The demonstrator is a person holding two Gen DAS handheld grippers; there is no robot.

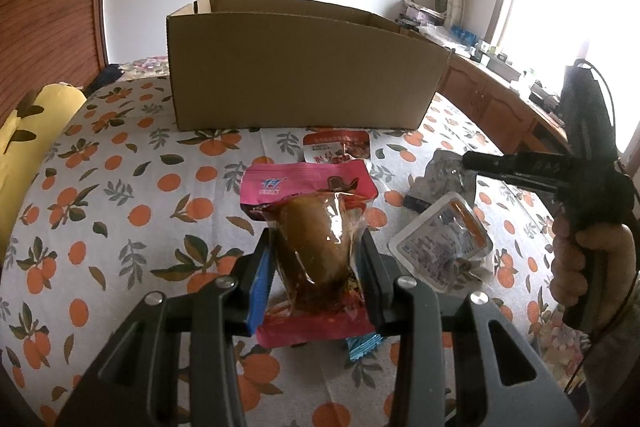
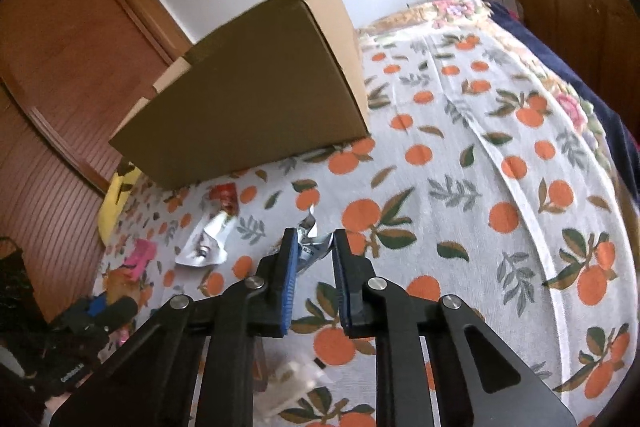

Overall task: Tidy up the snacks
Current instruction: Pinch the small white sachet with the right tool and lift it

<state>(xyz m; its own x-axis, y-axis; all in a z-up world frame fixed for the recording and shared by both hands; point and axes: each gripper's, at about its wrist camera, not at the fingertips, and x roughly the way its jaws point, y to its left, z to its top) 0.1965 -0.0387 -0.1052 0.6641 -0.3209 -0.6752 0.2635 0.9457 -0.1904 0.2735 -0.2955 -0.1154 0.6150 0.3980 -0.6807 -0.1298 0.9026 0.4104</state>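
Note:
My left gripper is shut on a pink snack pack with a brown piece of food behind its clear window, held just above the orange-print bedspread. An open cardboard box stands behind it. My right gripper is shut on a crumpled silver snack pack. From the left wrist view it reaches in from the right, the right gripper tips at the silver pack. A red-and-white pack lies before the box, and a white tray pack lies to the right.
A blue wrapper peeks out under the pink pack. A yellow pillow lies at the left edge of the bed. Wooden cabinets run along the right, with a wooden door behind the box. A hand holds the right gripper's handle.

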